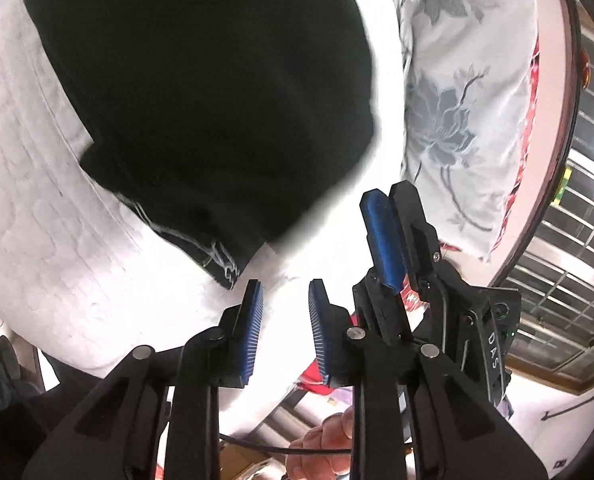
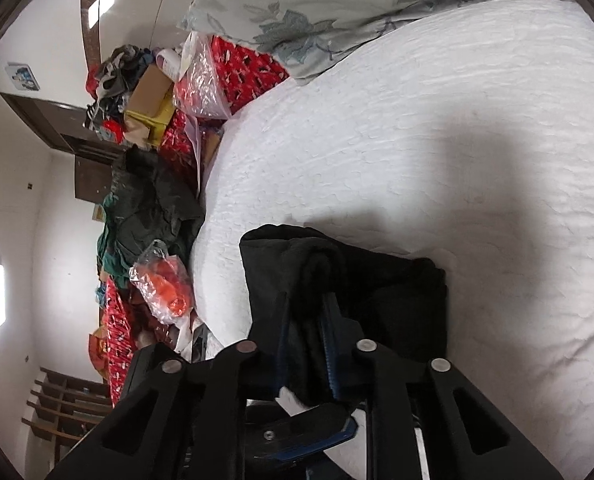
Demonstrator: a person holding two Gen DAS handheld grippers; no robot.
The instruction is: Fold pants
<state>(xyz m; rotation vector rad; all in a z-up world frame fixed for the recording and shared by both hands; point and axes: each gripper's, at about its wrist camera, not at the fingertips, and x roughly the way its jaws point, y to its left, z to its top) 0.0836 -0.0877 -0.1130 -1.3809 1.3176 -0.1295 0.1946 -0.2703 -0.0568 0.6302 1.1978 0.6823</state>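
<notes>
My right gripper (image 2: 305,332) is clamped on a bunched fold of the black pants (image 2: 349,280), which lie on the white bed (image 2: 377,140) near its cluttered side edge. My left gripper (image 1: 285,320) has its blue pads close together but with a gap, nothing pinched, pants (image 1: 201,92) just beyond its tips. Risk: only one side is held, so lifting could drag the fabric crooked and undo the fold. The thick bunch could also slip from the right pads. The floral pillow (image 1: 457,80) lies close and may snag.
</notes>
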